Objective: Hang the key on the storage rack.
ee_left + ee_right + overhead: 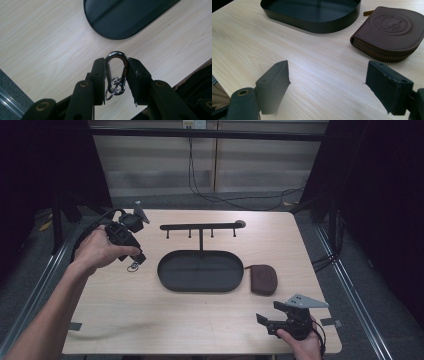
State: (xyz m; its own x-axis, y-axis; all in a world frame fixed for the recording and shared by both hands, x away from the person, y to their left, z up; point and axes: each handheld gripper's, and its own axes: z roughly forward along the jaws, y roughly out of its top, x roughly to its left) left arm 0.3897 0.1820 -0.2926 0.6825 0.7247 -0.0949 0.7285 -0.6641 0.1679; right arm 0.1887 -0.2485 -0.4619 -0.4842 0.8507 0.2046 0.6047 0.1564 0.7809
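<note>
A silver carabiner (116, 72) with small key rings hanging from it sits clamped between the jaws of my left gripper (116, 80). In the high view that left gripper (134, 262) hovers over the table's left side, the carabiner (133, 266) dangling at its tip, just left of the black oval tray (200, 270). My right gripper (264, 321) rests near the front right edge, jaws wide apart with nothing between them (327, 85). A brown zipped leather pouch (390, 32) lies ahead of it, right of the tray (312, 15).
A black hook rack (201, 226) on a post rises from the tray's far side, with several pegs hanging down. The pouch (263, 279) touches the tray's right end. Cables run across the floor beyond the table.
</note>
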